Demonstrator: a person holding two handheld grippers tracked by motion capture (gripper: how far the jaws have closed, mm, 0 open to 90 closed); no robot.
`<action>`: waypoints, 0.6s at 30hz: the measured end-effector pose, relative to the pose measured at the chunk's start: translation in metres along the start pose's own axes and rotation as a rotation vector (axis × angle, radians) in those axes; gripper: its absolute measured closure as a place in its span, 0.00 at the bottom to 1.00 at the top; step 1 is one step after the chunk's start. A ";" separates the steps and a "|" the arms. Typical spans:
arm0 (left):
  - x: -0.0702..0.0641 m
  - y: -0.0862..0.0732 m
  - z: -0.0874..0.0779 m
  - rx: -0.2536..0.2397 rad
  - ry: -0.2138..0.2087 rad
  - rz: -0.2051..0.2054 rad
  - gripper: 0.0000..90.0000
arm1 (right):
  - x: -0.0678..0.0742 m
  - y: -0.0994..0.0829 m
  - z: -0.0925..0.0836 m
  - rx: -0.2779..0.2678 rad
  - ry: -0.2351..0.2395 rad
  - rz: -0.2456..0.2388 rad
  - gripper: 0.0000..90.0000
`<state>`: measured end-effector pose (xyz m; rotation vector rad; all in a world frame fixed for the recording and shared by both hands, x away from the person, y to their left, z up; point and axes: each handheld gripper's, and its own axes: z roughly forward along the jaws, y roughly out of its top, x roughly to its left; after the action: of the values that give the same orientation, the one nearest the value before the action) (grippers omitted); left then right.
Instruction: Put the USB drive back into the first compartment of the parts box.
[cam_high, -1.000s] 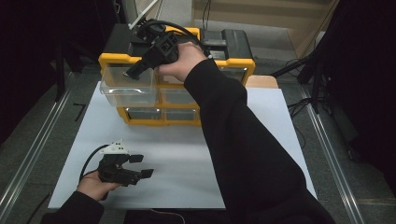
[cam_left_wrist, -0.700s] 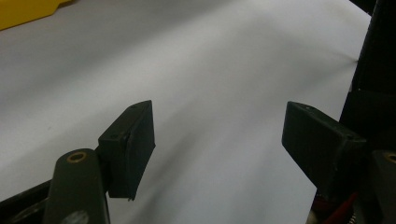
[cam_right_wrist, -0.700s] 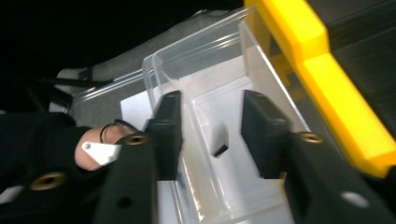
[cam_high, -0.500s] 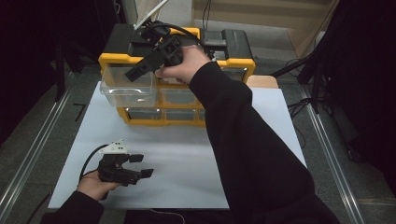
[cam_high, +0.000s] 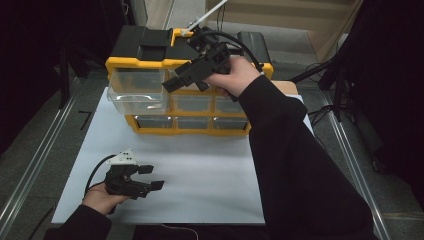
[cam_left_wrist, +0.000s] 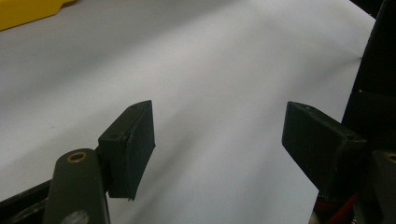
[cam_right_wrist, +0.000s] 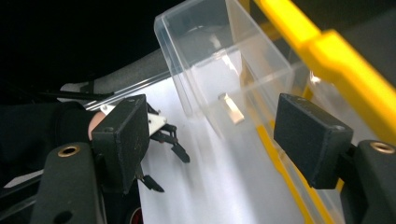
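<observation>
A yellow and black drawer cabinet (cam_high: 150, 62) stands at the back of the white sheet (cam_high: 200, 170). Its top-left clear drawer (cam_high: 135, 95) is pulled out toward me and appears again in the right gripper view (cam_right_wrist: 210, 79). My right gripper (cam_high: 172, 84) hovers just right of that drawer, in front of the cabinet's top row. Its jaws have just been opening and now stand wide apart (cam_right_wrist: 215, 140), with nothing between them. My left gripper (cam_high: 154, 177) rests low on the sheet at the near left, open and empty (cam_left_wrist: 219, 140).
Below the top row the cabinet has more clear drawers (cam_high: 192, 104), all pushed in. Metal rails (cam_high: 40, 150) run along the table's left side. The person's right sleeve (cam_high: 295, 165) covers the right half of the sheet.
The right gripper has moved right, away from the pulled-out drawer, and its jaws have opened. The drawer stays pulled out. The left gripper has not moved.
</observation>
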<state>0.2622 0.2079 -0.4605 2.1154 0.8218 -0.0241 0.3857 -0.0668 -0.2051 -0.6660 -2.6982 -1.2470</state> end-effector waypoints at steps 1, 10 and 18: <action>0.000 0.000 0.000 0.001 0.000 0.000 0.30 | 0.000 -0.004 0.000 0.000 -0.005 0.004 0.28; 0.000 0.000 0.001 -0.008 -0.006 -0.009 0.30 | 0.000 -0.033 0.002 0.024 -0.054 0.014 0.28; 0.000 0.000 0.001 -0.003 -0.001 -0.008 0.30 | 0.000 -0.066 0.007 -0.002 -0.082 0.017 0.28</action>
<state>0.2624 0.2072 -0.4614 2.1098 0.8286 -0.0286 0.3586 -0.0991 -0.2558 -0.7552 -2.7511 -1.2450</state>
